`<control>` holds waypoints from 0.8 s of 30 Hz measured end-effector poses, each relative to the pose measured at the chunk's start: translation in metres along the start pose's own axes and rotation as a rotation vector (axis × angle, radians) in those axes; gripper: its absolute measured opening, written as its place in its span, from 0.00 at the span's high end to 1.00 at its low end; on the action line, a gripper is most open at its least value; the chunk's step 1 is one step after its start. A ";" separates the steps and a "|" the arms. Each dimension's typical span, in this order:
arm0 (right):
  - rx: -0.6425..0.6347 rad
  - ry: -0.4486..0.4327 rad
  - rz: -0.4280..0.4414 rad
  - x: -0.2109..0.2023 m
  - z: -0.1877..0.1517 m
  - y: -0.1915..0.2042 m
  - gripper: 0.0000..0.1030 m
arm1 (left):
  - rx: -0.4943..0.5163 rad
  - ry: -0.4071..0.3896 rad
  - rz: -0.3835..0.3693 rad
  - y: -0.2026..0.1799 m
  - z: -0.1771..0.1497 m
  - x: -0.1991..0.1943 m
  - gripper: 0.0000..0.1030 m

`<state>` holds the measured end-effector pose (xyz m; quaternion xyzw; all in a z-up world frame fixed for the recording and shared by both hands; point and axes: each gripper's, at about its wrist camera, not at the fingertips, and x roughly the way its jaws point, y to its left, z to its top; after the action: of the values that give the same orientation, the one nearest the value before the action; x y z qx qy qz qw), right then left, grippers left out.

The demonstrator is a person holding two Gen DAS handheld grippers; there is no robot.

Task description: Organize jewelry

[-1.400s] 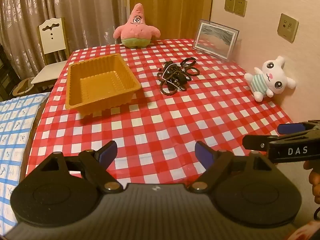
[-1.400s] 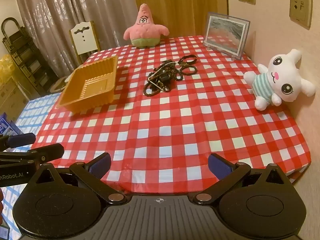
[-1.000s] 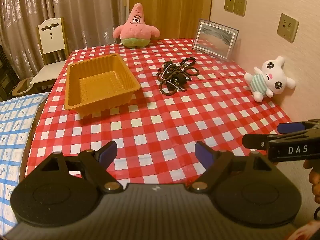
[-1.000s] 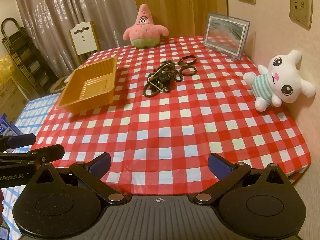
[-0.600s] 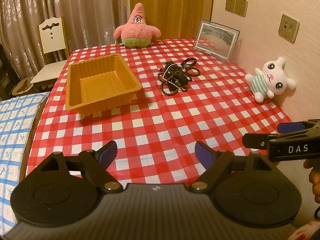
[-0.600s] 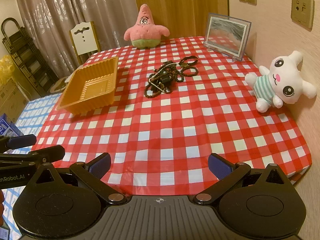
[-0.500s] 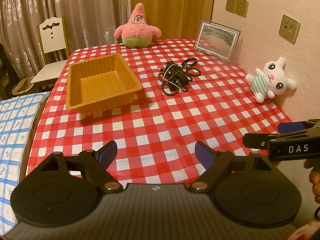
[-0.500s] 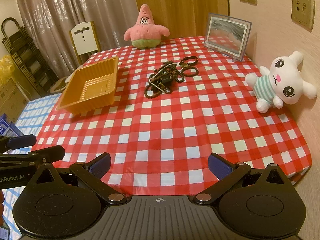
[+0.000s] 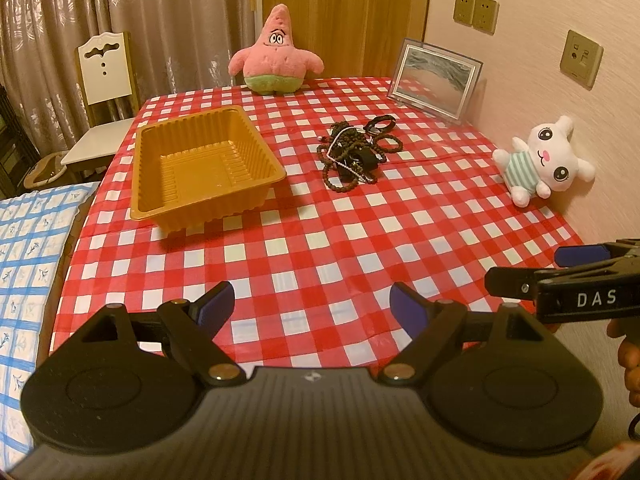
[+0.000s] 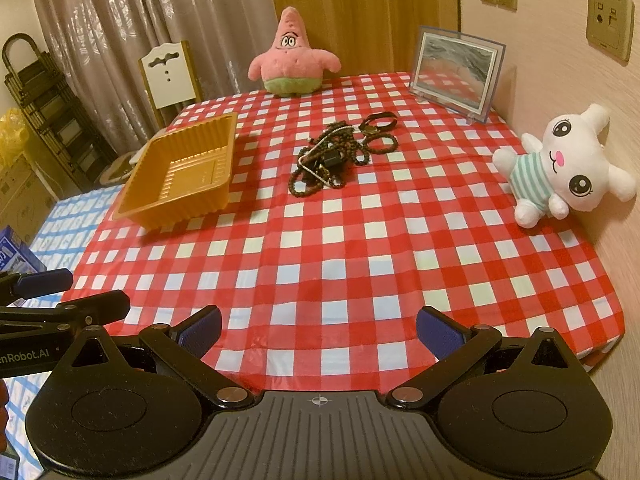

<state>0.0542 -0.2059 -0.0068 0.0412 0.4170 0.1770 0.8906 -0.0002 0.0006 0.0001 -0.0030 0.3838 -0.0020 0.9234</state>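
A tangled pile of dark bead necklaces and bracelets lies on the red-and-white checked tablecloth, past the table's middle. To its left stands an empty orange plastic tray. My left gripper hovers open over the near table edge, nothing between its blue pads. My right gripper is also open and empty, at the near edge, far from the jewelry. Each gripper shows at the side of the other's view: the right gripper and the left gripper.
A pink starfish plush sits at the table's far edge, a framed picture leans at the back right, and a white bunny plush lies against the right wall. A white chair and a blue-checked surface are to the left.
Both views have shifted only slightly; the grippers stay open at the near table edge. The jewelry and the tray have not moved.
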 end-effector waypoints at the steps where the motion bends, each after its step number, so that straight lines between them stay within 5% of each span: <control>1: 0.000 0.000 0.000 0.000 0.000 0.000 0.00 | 0.000 0.000 0.000 0.000 0.000 0.000 0.19; 24: -0.002 0.002 -0.001 0.001 0.001 0.001 0.00 | -0.002 0.002 -0.002 0.000 0.000 0.000 0.19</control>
<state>0.0554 -0.2040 -0.0066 0.0400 0.4178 0.1768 0.8903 0.0001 0.0009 0.0001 -0.0045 0.3846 -0.0022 0.9231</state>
